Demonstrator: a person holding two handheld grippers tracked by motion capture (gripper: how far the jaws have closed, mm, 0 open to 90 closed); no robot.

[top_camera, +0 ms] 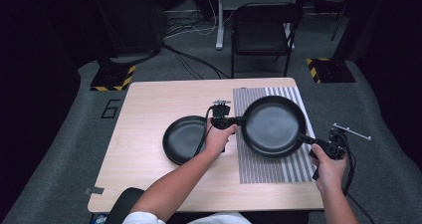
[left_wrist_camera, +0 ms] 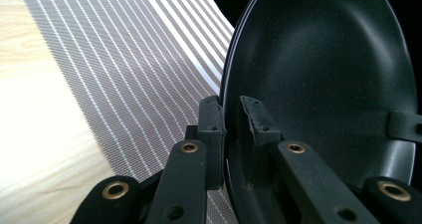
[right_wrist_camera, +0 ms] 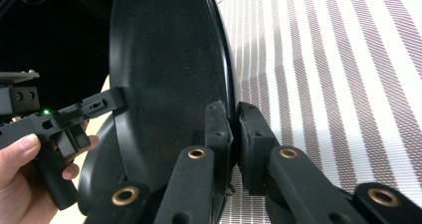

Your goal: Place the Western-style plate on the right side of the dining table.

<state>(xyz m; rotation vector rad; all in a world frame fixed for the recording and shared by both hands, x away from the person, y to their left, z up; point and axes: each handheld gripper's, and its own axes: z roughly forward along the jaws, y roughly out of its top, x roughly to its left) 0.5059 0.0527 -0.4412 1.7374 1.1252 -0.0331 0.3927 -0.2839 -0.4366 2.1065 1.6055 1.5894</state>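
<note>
A large black pan point(top_camera: 272, 126) hangs over the striped mat point(top_camera: 268, 169), held by both grippers at opposite points of its rim. My left gripper point(top_camera: 242, 120) is shut on the pan's left rim; in the left gripper view its jaws pinch the pan's edge point(left_wrist_camera: 230, 134). My right gripper point(top_camera: 304, 139) is shut on the pan's right rim, and the right gripper view shows the jaws clamped on the pan's rim point(right_wrist_camera: 233, 129). A smaller black pan point(top_camera: 185, 139) lies on the wooden table point(top_camera: 149, 134) to the left, partly under my left hand.
The striped mat point(left_wrist_camera: 129, 64) covers the right half of the table. Beyond the table's far edge stand a folding chair point(top_camera: 261, 30), floor cables and two stand bases with yellow-black tape point(top_camera: 113, 77). The left part of the tabletop is bare wood.
</note>
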